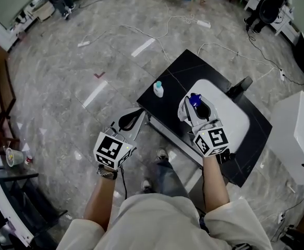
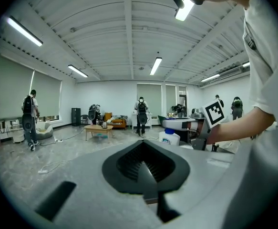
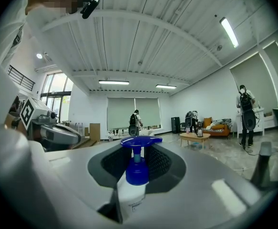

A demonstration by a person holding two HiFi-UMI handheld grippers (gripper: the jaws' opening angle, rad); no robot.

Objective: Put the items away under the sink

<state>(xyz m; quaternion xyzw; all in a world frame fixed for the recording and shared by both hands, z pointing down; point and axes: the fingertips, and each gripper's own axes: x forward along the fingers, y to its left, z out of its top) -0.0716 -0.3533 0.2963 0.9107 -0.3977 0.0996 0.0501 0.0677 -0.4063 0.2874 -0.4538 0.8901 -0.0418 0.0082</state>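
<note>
From the head view, the right gripper [image 1: 196, 104] holds a blue-topped pump bottle [image 1: 195, 98] over the white sink [image 1: 236, 120] set in the black counter [image 1: 179, 77]. A small teal-capped bottle [image 1: 158, 89] stands near the counter's left edge, and the left gripper [image 1: 126, 122] hangs just off that edge. In the left gripper view, the jaws are pressed together with nothing between them. In the right gripper view, the jaws are clamped on the pump bottle's white body.

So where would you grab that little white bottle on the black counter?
Grip the bottle around its white body, below the teal cap, coming level from the counter's near edge. It stands upright with open space either side, and the cap looks too small to hold.
</note>
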